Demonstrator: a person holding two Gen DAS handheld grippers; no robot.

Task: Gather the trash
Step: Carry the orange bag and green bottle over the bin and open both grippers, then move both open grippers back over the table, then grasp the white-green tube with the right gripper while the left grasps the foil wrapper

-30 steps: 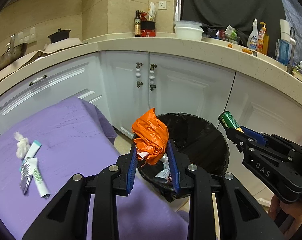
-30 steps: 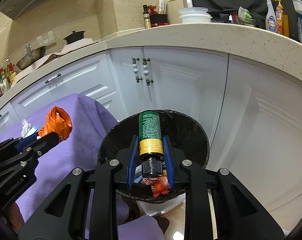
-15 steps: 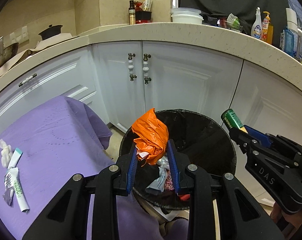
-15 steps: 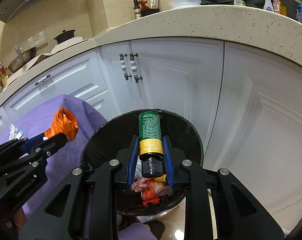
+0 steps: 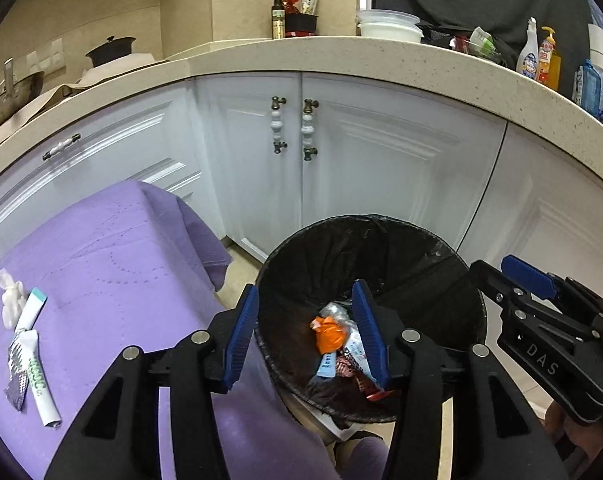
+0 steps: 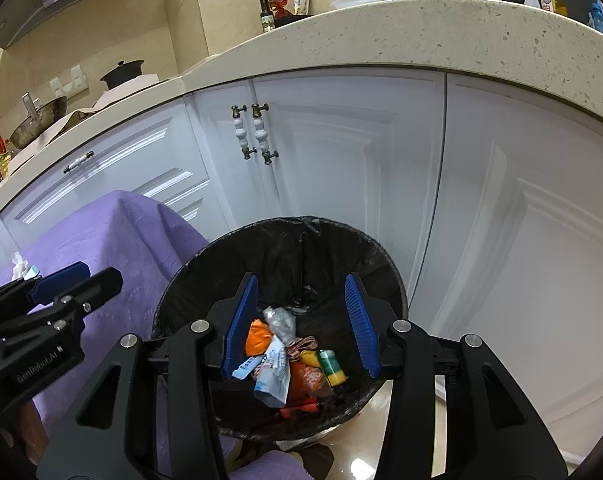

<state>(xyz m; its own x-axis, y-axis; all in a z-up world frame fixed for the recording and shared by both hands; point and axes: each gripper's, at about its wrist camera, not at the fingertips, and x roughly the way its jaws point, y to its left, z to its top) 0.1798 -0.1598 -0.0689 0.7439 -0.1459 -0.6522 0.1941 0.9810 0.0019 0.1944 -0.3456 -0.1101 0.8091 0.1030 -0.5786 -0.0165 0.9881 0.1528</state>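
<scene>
In the left wrist view my left gripper (image 5: pixel 305 330) is spread wide and empty above the trash bin (image 5: pixel 453 252); the orange bag (image 5: pixel 328 332) lies inside, but the tube (image 5: pixel 35 354) and tissue (image 5: pixel 8 298) remain on the purple cloth (image 5: pixel 113 264), and I may snag that cloth when reaching. In the right wrist view my right gripper (image 6: pixel 301 320) is also spread and empty over the bin, with the green bottle (image 6: pixel 330 365) in it; lowering further could hit the rim.

A trash bin (image 5: pixel 453 280) was placed on the floor before the cabinet doors (image 5: pixel 341 160), right of a covered table (image 5: pixel 121 280). Wrappers (image 6: pixel 277 372) and a small bottle (image 6: pixel 330 364) were lying in the bin. On the table's left part, a tube (image 5: pixel 37 372) was lying beside a crumpled tissue (image 5: pixel 10 300).
</scene>
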